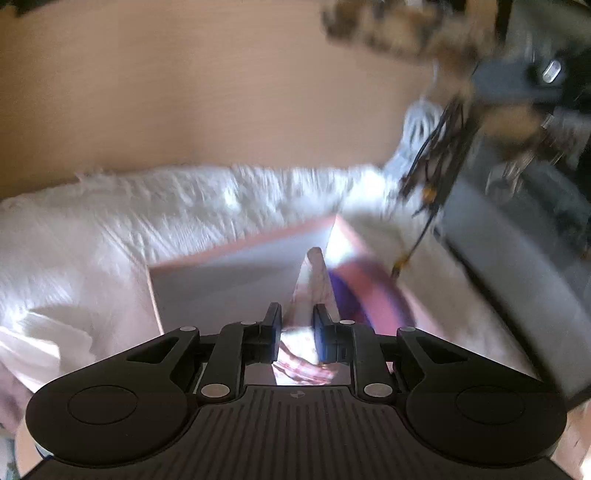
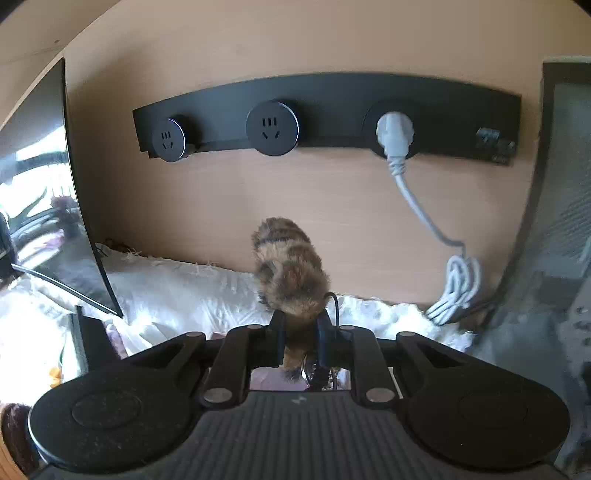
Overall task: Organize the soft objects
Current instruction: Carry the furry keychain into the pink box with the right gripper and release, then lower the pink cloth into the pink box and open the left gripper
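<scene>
In the left wrist view my left gripper [image 1: 297,321] hangs over an open pink box [image 1: 243,250] with a white inside. A pale, pink-patterned cloth [image 1: 314,280] stands between its fingers; it lies against the right pad, and a thin gap shows at the left pad. A purple and pink soft item [image 1: 356,291] lies in the box's right part. In the right wrist view my right gripper [image 2: 301,325] is shut on a brown, striped furry toy [image 2: 290,266], which sticks up in front of the wooden wall. The same furry toy [image 1: 388,29] shows blurred at the top right of the left wrist view.
A white fluffy blanket [image 1: 177,206] covers the surface around the box. On the wall is a black socket strip [image 2: 325,107] with a white plug and coiled cable [image 2: 458,280]. A dark screen [image 2: 70,221] stands at left, a grey mesh object [image 2: 554,221] at right.
</scene>
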Tool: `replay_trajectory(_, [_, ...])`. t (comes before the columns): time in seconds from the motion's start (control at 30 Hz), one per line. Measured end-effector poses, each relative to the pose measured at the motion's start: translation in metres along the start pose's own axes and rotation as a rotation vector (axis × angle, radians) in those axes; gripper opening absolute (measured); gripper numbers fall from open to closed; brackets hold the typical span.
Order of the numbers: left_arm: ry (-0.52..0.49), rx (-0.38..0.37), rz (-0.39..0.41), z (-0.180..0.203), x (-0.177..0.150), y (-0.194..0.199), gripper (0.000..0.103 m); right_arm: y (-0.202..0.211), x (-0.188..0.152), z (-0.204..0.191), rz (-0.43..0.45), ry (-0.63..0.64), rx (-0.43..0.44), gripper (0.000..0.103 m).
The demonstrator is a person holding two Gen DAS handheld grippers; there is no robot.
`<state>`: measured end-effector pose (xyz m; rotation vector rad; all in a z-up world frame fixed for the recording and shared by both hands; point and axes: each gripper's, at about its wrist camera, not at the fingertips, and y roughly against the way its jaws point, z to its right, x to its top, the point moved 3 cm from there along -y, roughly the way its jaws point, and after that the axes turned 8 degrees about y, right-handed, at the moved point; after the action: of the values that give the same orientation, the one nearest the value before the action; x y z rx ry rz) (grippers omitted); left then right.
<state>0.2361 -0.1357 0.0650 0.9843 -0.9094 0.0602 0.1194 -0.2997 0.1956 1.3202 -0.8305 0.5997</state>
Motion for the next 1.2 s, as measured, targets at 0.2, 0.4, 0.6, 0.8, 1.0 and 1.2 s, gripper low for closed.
replay_trajectory(0.2, [0.071, -0.06, 0.102, -0.013, 0.017, 0.036, 0.021, 0.001, 0.019, -0.009, 0.096, -0.036, 0.114, 0.016])
replay_trajectory(0.4, [0.107, -0.074, 0.144, -0.022, 0.017, 0.066, 0.021, -0.023, 0.014, -0.026, 0.068, -0.024, 0.174, 0.016])
replay_trajectory(0.6, [0.137, -0.036, 0.141, -0.038, 0.002, 0.091, 0.021, -0.108, -0.053, -0.033, -0.197, -0.105, 0.119, 0.016])
replay_trajectory(0.8, [0.171, 0.005, 0.13, -0.06, -0.02, 0.12, 0.021, -0.165, -0.112, -0.07, -0.403, 0.017, 0.045, 0.017])
replay_trajectory(1.0, [0.219, 0.054, 0.127, -0.089, -0.043, 0.142, 0.021, -0.176, -0.126, -0.083, -0.475, 0.024, 0.007, 0.025])
replay_trajectory(1.2, [0.269, 0.098, 0.136, -0.124, -0.062, 0.166, 0.021, -0.139, -0.108, -0.085, -0.399, -0.022, -0.005, 0.035])
